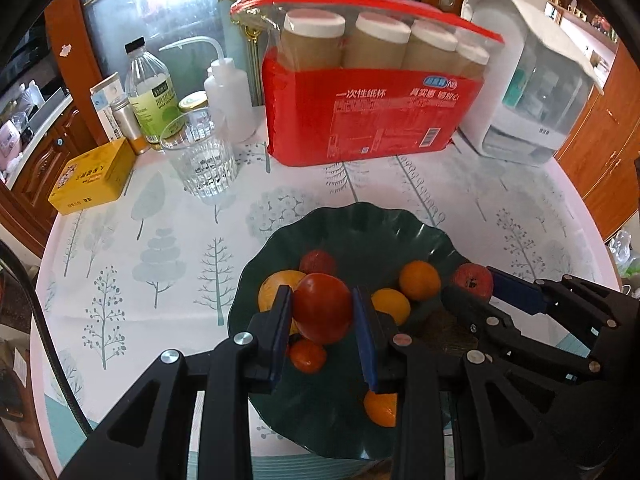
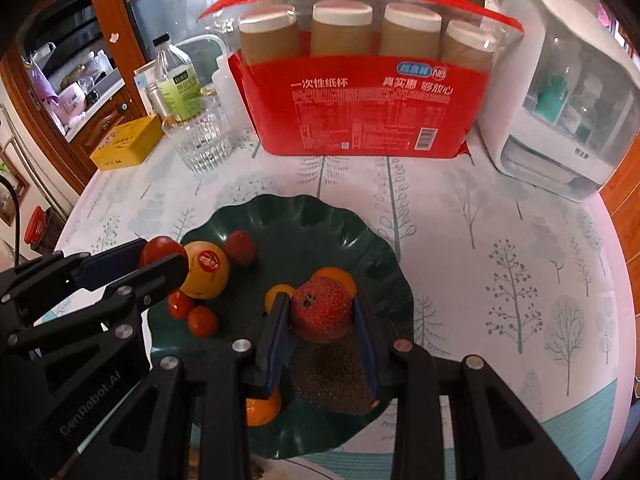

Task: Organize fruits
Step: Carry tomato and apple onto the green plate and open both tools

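A dark green wavy plate [image 1: 360, 232] [image 2: 296, 224] sits on the table with several fruits in it. My left gripper [image 1: 322, 312] is shut on a red tomato [image 1: 322, 308] above the plate's left side; it shows in the right wrist view [image 2: 160, 254] too. My right gripper [image 2: 320, 312] is shut on a speckled red hawthorn fruit [image 2: 322, 308], also seen in the left wrist view [image 1: 472, 280]. On the plate lie a yellow-orange fruit with a sticker [image 2: 206, 268], small oranges [image 1: 419, 280], small red tomatoes [image 2: 202, 320] and a brown kiwi [image 2: 332, 376].
A red pack of paper cups [image 1: 372, 120] stands behind the plate. A ribbed glass [image 1: 202, 160], a yellow box [image 1: 94, 178], bottles [image 1: 152, 92] and a squeeze bottle [image 1: 230, 96] stand at the back left. A white appliance [image 1: 528, 92] stands at the back right.
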{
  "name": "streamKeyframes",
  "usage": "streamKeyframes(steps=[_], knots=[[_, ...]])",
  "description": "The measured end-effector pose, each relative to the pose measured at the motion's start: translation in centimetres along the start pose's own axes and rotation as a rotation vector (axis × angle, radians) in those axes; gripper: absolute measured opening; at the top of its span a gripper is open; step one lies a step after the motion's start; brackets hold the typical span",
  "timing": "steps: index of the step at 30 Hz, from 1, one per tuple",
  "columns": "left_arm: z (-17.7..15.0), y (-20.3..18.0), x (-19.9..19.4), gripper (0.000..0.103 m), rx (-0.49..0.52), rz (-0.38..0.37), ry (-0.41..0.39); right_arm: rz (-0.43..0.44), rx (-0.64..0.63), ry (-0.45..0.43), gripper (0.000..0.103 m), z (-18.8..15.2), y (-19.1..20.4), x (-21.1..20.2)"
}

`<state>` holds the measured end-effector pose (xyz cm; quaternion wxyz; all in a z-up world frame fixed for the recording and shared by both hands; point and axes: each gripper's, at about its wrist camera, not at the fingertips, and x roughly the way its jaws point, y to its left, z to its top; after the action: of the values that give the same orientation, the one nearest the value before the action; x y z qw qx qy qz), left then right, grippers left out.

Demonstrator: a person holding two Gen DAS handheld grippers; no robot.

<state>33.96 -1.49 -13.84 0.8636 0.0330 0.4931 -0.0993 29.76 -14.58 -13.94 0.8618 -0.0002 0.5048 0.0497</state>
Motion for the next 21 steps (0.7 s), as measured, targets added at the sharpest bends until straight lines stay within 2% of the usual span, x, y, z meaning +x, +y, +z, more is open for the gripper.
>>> streamKeyframes(steps=[6, 11, 15, 21], knots=[[-0.2, 0.0, 0.0, 0.031, 0.01, 0.015, -0.002, -0.018, -0.005, 0.014, 0.033, -0.3, 0.2, 0.5], [-0.4, 0.0, -0.5, 0.047, 0.003, 0.025, -0.012, -0.014, 0.006, 0.003, 0.034, -0.3, 0.0, 0.1], [-0.5, 0.4, -1.4, 0.065, -0.011, 0.045, -0.022, -0.016, 0.024, -0.003, 0.036, -0.4, -0.4, -0.5], [-0.7, 0.3, -3.0, 0.068, -0.016, 0.052, -0.036, -0.018, 0.027, -0.027, 0.038, -0.8, -0.5, -2.2]])
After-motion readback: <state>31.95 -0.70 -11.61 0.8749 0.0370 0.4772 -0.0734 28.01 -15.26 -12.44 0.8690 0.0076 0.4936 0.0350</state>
